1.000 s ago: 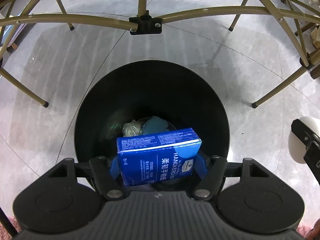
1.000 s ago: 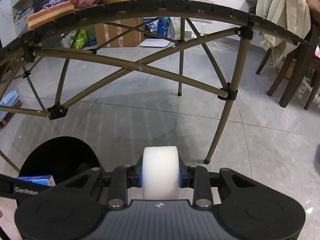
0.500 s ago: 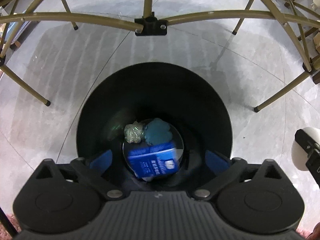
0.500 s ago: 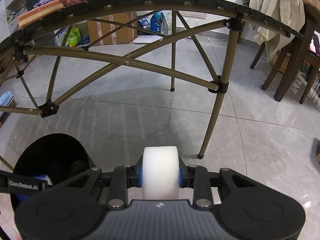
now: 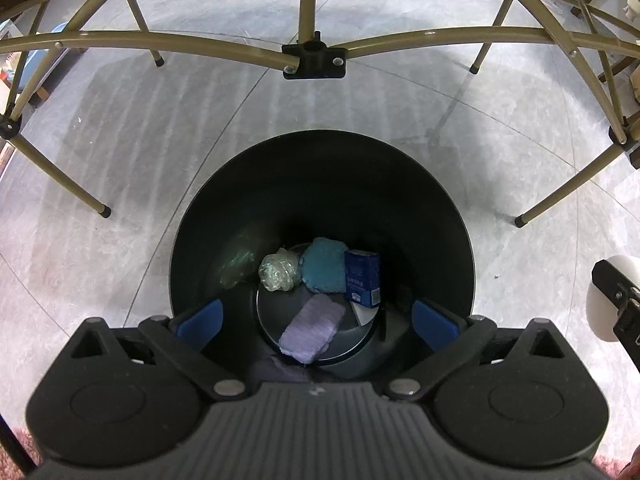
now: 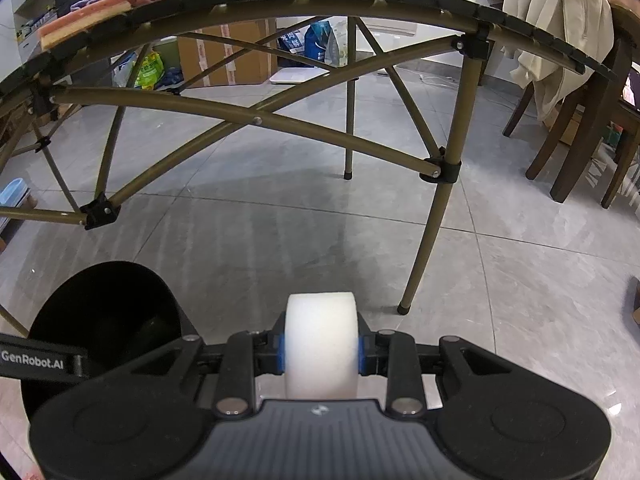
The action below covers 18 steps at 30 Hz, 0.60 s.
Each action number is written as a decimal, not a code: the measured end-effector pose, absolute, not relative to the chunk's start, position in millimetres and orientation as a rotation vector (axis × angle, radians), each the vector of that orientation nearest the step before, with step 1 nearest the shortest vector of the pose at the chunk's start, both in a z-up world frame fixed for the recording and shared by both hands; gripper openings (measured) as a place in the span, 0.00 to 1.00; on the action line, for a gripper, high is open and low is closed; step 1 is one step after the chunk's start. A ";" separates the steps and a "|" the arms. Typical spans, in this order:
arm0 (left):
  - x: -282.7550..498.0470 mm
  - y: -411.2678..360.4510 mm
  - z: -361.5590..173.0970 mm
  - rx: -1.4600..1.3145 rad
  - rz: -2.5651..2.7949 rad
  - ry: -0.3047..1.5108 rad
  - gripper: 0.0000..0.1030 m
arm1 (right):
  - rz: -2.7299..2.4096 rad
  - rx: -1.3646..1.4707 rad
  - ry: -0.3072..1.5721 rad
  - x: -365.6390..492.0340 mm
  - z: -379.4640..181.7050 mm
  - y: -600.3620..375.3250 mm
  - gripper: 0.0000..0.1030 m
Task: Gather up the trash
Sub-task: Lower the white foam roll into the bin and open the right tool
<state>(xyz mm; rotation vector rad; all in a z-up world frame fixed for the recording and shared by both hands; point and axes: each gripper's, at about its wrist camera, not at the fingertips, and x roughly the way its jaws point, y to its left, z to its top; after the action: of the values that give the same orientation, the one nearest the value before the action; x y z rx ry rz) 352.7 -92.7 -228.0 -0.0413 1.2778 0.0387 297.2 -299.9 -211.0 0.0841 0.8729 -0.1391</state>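
A black round bin (image 5: 208,240) stands on the grey tiled floor, straight below my left gripper (image 5: 316,320), which is open wide and holds nothing. At the bin's bottom lie a blue tissue box (image 5: 362,278), a teal cloth (image 5: 322,266), a crumpled clear wrapper (image 5: 279,272) and a lilac cloth (image 5: 312,328). My right gripper (image 6: 321,346) is shut on a white foam roll (image 6: 320,340), to the right of the bin (image 6: 100,304). The same roll (image 5: 600,304) shows at the right edge of the left wrist view.
A folding table on tan metal legs (image 6: 436,216) arches over the floor behind the bin, its cross braces (image 5: 312,58) just beyond the rim. An orange sponge (image 6: 80,24) and cloths lie on the tabletop. Dark wooden chairs (image 6: 576,136) stand at the right; boxes and bags at the back.
My left gripper opened and let go of the blue tissue box, which dropped to the bin's bottom and now stands on end. The right gripper keeps its grip on the white roll.
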 end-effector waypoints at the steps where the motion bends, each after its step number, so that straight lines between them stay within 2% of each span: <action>1: 352.6 -92.4 -227.8 -0.041 0.038 1.277 1.00 | -0.139 0.083 0.873 297.0 -210.9 -299.7 0.28; 18: 338.8 -69.8 -217.5 -0.010 0.032 1.257 1.00 | -0.093 0.082 0.909 296.2 -210.7 -287.8 0.28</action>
<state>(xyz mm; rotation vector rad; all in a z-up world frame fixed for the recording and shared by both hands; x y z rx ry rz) 338.8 -69.8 -217.5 -0.0103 1.2565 0.0316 296.2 -287.8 -210.7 0.0815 0.9090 -0.0930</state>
